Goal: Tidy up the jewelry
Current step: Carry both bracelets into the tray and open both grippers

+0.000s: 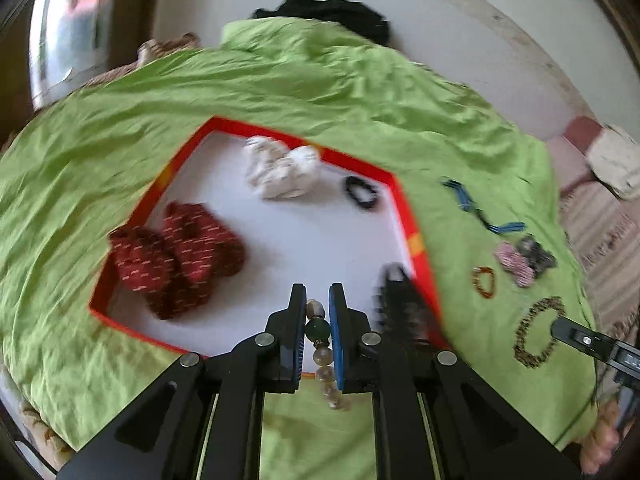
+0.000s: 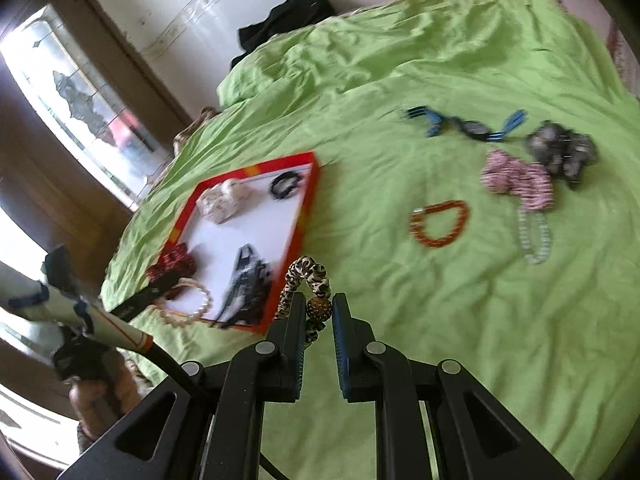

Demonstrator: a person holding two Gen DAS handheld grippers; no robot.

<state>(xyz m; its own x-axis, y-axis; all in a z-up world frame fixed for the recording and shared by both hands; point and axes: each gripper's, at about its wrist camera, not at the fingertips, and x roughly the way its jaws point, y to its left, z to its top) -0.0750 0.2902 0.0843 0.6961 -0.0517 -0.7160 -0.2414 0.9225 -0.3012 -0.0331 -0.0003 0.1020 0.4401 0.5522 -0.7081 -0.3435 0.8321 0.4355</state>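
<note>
My left gripper is shut on a bracelet of clear and green beads, which hangs over the near edge of the red-rimmed tray. The right wrist view shows that gripper at the tray's near corner, the bead bracelet dangling from it. My right gripper is shut on a leopard-print scrunchie, held just right of the tray. In the left wrist view the leopard scrunchie hangs at the right gripper's tip.
The tray holds red scrunchies, a white scrunchie, a black bracelet and a black claw clip. On the green sheet lie an orange bracelet, pink and grey scrunchies, clear beads, blue clips.
</note>
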